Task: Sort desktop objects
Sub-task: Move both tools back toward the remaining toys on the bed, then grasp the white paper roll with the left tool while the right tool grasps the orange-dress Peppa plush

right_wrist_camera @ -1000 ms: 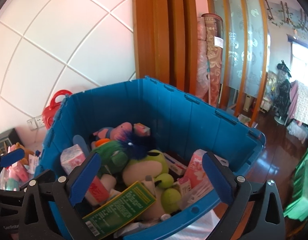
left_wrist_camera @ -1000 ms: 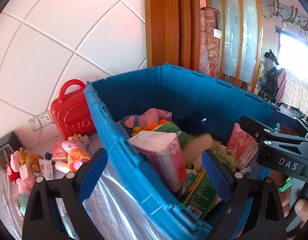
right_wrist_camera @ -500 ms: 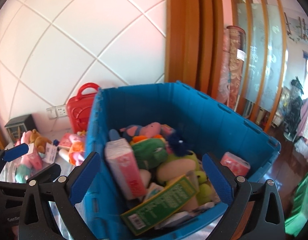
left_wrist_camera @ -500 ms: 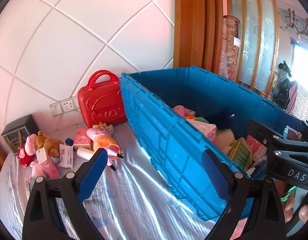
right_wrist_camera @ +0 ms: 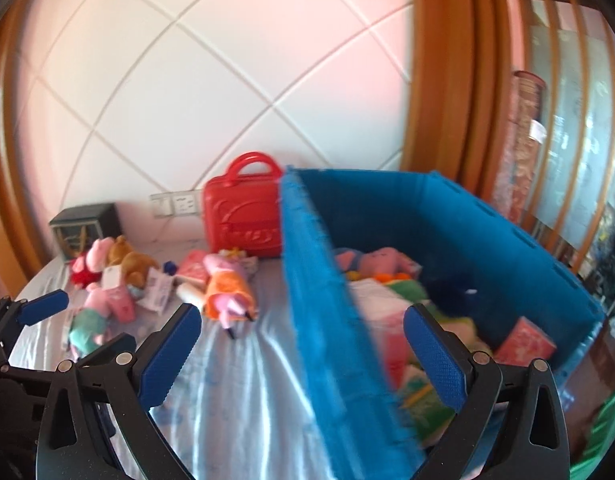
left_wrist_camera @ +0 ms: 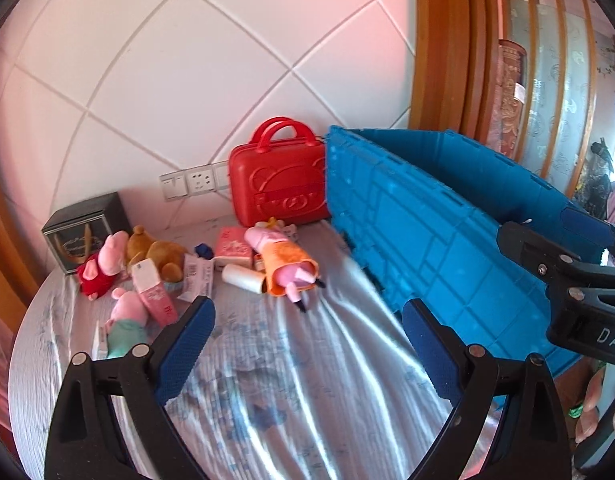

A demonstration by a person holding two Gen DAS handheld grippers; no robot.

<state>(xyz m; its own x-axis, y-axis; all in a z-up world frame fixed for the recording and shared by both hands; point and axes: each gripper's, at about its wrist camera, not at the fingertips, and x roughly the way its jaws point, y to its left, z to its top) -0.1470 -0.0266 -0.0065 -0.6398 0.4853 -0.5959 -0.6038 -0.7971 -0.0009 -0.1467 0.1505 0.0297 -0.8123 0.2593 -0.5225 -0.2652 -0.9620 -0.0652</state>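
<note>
On the worktop, draped in a pale blue shiny cloth, the blue crate takes up the right side and is the biggest thing here. In the right wrist view its near wall runs between the two fingers of the right claw, and soft toys and pink boxes lie inside it, blurred. The right claw is spread wide and has hold of nothing.

Behind the crate's left corner, touching it or just beside it — I cannot tell which — stands a red toy suitcase, upright against the tiled wall. A dark box sits at the far left by the wall.

The left claw is likewise spread wide with nothing between its fingers, hovering over bare cloth. The loose things lie ahead of it and to its left: a pig doll in an orange dress lying flat, ahead of the gap between the fingers; a white roll touching the doll's left side; a pink packet behind that; a brown bear and a pig in red near the dark box; a pink carton and a pig in green — the last just beside the claw's left finger.
</note>
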